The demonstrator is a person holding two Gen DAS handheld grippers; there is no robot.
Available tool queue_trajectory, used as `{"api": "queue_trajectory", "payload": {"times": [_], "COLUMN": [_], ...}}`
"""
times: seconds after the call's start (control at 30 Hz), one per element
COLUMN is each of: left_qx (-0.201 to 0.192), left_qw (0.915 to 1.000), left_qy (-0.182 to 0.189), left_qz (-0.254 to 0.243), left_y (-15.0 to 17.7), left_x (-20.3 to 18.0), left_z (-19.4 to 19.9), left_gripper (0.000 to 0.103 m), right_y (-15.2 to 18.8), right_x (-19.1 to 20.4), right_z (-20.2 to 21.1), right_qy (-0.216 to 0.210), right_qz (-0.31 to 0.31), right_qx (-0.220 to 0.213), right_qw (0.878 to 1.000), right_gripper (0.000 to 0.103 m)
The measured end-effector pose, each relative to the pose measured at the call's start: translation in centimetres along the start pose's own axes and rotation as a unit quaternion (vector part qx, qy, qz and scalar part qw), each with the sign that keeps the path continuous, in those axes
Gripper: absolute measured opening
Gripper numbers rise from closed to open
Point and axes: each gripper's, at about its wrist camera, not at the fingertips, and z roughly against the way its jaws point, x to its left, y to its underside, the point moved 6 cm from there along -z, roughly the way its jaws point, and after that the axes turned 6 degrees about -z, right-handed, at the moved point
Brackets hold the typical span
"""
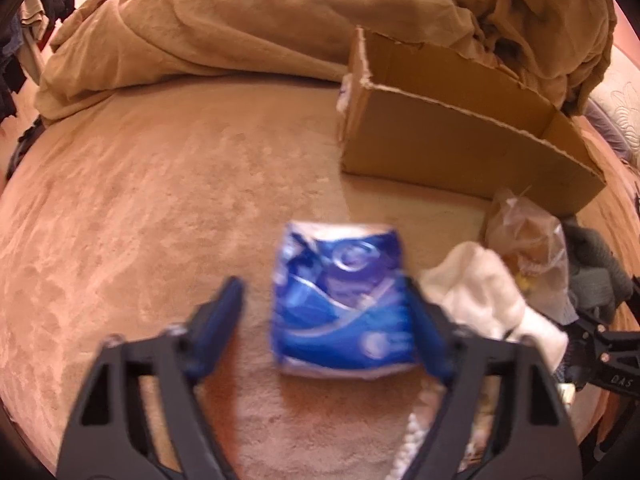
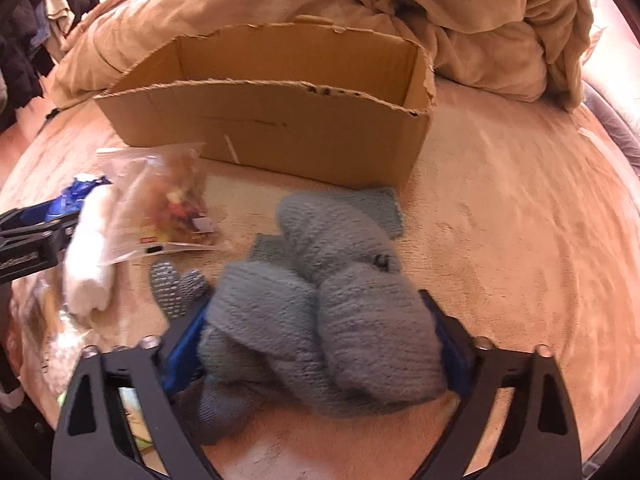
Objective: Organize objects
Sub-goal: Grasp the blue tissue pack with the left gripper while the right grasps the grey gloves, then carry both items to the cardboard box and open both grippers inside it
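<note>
A blue and white packet (image 1: 344,300) lies on the tan bed cover between the open fingers of my left gripper (image 1: 324,292); its right edge is against the right finger, the left finger stands apart. A grey knitted garment (image 2: 324,300) is bunched between the fingers of my right gripper (image 2: 316,308), whose jaws stand wide around it. An open cardboard box (image 2: 280,128) stands behind, also in the left wrist view (image 1: 460,140). The left gripper (image 2: 32,236) shows at the left edge of the right wrist view.
A clear bag of snacks (image 2: 168,200), a white rolled cloth (image 2: 90,260) and a dotted grey glove (image 2: 172,284) lie between the two grippers. A crumpled tan duvet (image 1: 240,20) is heaped behind the box. Dark clothes (image 2: 24,40) hang far left.
</note>
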Motion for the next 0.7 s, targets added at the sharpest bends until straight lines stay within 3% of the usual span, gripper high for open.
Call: {"api": "queue_trajectory", "payload": {"times": [0.27,0.5,0.7], "left_qx": [-0.001,-0.017,-0.065], "left_qw": [1.0,0.9996,0.9973], "left_qy": [0.003,0.003,0.019], "left_qz": [0.004,-0.021,-0.029], "left_y": [0.1,0.0,-1.7], "left_x": [-0.1,-1.8,-3.7], "left_z": [1.2,3.8,9.9], "left_gripper": [0.044,0.042,0.042], "right_y": [0.6,-0.1,-1.3], "right_x": [1.4,1.7,1.4], "right_z": [1.2,3.2,7.6], "right_qy": [-0.028,-0.018,-0.039], "right_qz": [0.015,0.018,0.009], "right_qx": [-0.005,-0.032,-0.065], "right_qw": [0.999,0.999,0.997], "right_gripper": [0.046,0.04,0.04]}}
